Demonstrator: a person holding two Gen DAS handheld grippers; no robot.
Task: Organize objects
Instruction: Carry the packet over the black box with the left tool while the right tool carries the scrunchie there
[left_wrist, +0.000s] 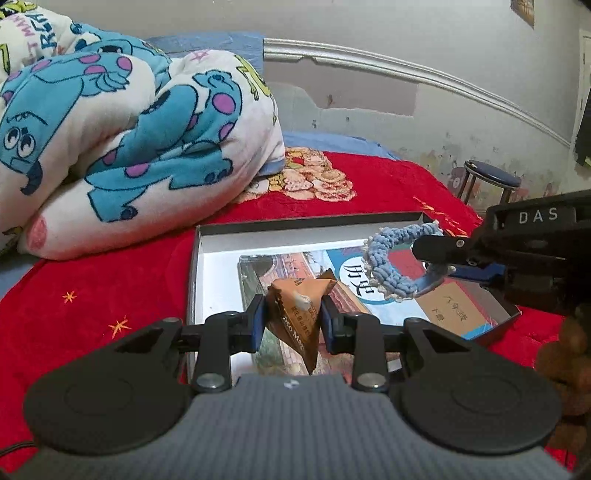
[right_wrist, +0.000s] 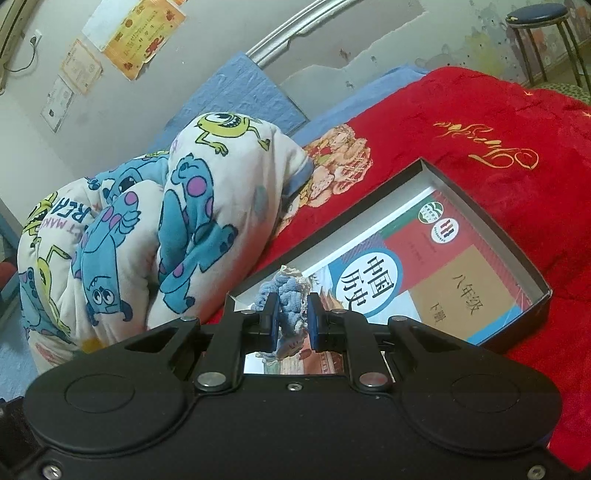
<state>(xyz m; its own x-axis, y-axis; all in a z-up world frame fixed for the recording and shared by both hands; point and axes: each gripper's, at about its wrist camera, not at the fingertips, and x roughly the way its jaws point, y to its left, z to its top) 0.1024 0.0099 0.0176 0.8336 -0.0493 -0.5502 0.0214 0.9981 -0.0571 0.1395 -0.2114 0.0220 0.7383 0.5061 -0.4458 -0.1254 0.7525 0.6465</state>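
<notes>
My left gripper (left_wrist: 293, 323) is shut on an orange-brown snack packet (left_wrist: 301, 314), held just above the near end of a shallow dark box (left_wrist: 306, 220) on the red bedspread. A history textbook (left_wrist: 373, 280) lies flat inside the box. My right gripper (left_wrist: 441, 256) comes in from the right over the box, shut on a blue crocheted scrunchie (left_wrist: 395, 266) with a cream edge. In the right wrist view the scrunchie (right_wrist: 290, 306) sits pinched between the blue pads of the right gripper (right_wrist: 293, 325), above the textbook (right_wrist: 413, 273) in the box (right_wrist: 532, 266).
A rolled cartoon-print quilt (left_wrist: 122, 140) lies left of the box, also in the right wrist view as the quilt (right_wrist: 147, 229). The red bedspread (left_wrist: 92, 295) surrounds the box. A blue-topped stool (left_wrist: 491, 177) stands by the wall. A brown fuzzy object (left_wrist: 569, 365) sits at the right edge.
</notes>
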